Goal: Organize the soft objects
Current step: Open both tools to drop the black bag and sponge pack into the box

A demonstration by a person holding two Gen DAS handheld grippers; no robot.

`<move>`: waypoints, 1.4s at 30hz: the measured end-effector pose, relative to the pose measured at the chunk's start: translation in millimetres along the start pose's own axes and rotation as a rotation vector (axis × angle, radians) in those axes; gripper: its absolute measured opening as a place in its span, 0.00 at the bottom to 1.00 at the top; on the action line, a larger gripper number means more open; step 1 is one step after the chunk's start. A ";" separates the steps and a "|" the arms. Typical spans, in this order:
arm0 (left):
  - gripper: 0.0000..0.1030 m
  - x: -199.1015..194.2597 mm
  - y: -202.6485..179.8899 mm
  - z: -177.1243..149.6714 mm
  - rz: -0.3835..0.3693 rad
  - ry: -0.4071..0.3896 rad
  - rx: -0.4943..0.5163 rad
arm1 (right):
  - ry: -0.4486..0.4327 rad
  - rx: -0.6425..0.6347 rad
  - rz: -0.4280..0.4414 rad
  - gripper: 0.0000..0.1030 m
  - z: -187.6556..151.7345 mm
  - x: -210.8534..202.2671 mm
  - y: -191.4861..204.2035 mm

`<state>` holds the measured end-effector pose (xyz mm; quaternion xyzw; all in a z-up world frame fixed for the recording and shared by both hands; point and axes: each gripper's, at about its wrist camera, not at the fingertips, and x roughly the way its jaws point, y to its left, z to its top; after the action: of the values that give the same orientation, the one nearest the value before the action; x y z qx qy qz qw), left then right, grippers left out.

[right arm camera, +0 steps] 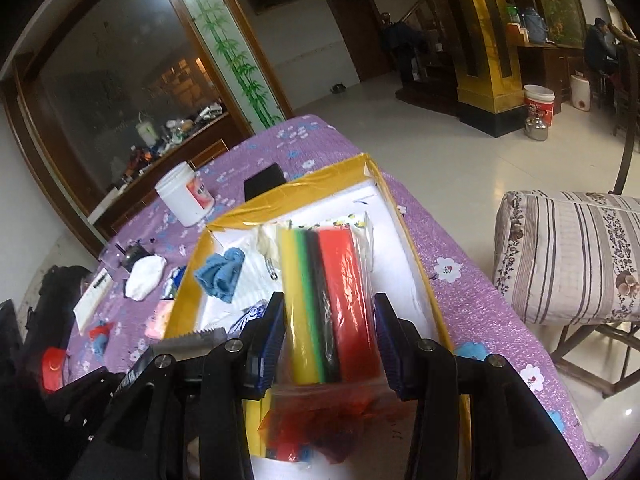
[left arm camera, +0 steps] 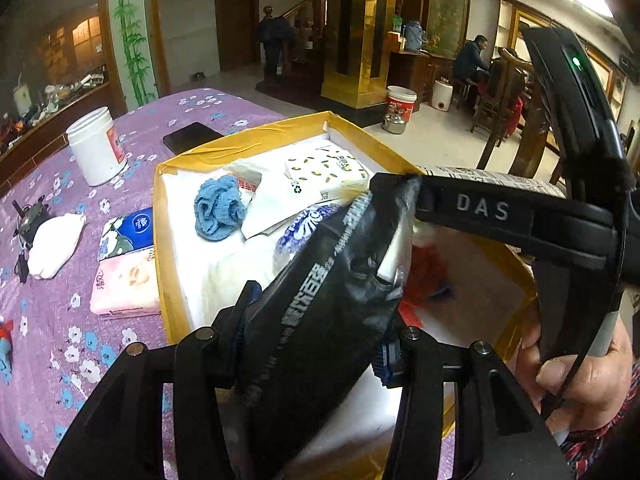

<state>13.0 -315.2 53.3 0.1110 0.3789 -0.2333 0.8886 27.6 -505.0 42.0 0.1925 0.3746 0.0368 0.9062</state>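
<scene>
My left gripper (left arm camera: 316, 336) is shut on a black plastic packet (left arm camera: 332, 280) with pale lettering, tilted over the near part of a yellow-rimmed box (left arm camera: 240, 148). My right gripper (right arm camera: 326, 346) is shut on a clear bag of yellow, green, black and red sponges (right arm camera: 328, 304) above the same box (right arm camera: 316, 182). Its black finger (left arm camera: 480, 212) crosses the left wrist view just beyond the packet. Inside the box lie a blue knitted cloth (left arm camera: 218, 212), a white bag (left arm camera: 280, 200), a leaf-patterned tissue pack (left arm camera: 328, 172) and a blue-and-white pack (left arm camera: 308, 224).
On the purple flowered tablecloth (left arm camera: 52, 320), left of the box, are a white jar (left arm camera: 96, 148), a black phone (left arm camera: 192, 136), two tissue packs (left arm camera: 126, 264) and a white cloth (left arm camera: 56, 244). A chair with a striped cushion (right arm camera: 568, 256) stands right of the table.
</scene>
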 end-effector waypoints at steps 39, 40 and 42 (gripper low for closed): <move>0.55 -100.9 202.3 -35.1 0.055 -0.149 -0.403 | -0.084 -0.177 0.192 0.66 -2.6 -48.4 114.2; 0.55 -102.4 214.2 -39.1 0.078 -0.147 -0.426 | -0.074 -0.189 0.203 0.66 -5.2 -45.9 120.8; 0.55 -105.2 242.0 -49.5 0.126 -0.126 -0.495 | -0.061 -0.213 0.214 0.66 -10.3 -41.9 131.5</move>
<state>39.4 -52.2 100.5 -0.1011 0.3607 -0.0841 0.9234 0.7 -389.1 112.7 0.1350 0.3181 0.1670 0.9234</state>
